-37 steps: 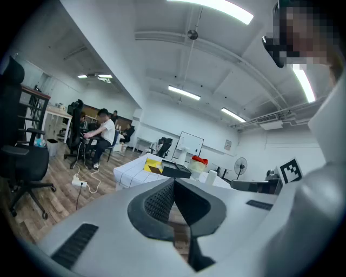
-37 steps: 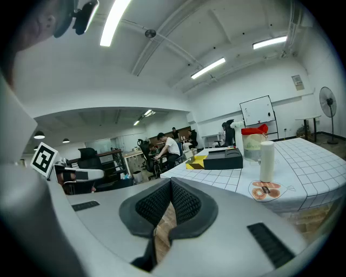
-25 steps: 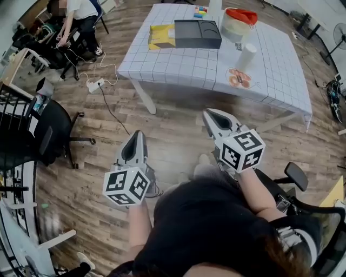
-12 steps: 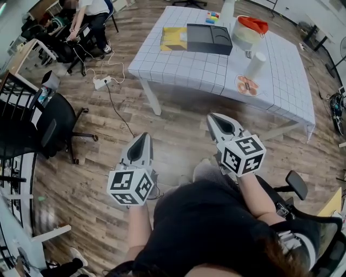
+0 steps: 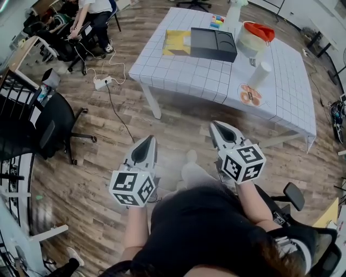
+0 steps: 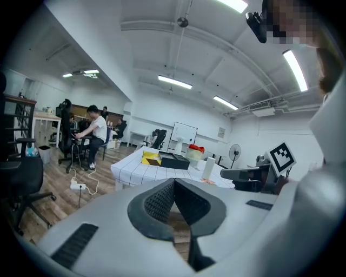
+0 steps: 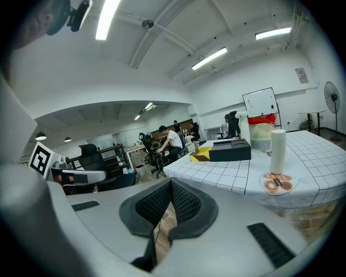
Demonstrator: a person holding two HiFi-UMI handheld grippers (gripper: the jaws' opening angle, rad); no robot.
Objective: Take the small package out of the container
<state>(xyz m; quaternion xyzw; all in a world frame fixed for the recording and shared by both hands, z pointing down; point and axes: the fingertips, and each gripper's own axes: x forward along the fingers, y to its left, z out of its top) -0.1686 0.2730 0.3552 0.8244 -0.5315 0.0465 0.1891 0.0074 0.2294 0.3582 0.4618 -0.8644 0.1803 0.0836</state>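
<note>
A table with a white checked cloth stands ahead of me on the wooden floor. On it are a black tray-like container, a yellow package at the tray's left end, a clear tub with a red lid, a white cylinder and a small flat packet. Both grippers hover over the floor, well short of the table. My left gripper is shut and holds nothing. My right gripper is likewise shut and holds nothing.
A black office chair and a metal rack stand at the left. A power strip with cables lies on the floor near the table's left leg. A seated person is at the far left. Another chair is at my right.
The table has shifted right and slightly down in the head view, and looks a little nearer. Both grippers stay shut and keep about the same place in front of me.
</note>
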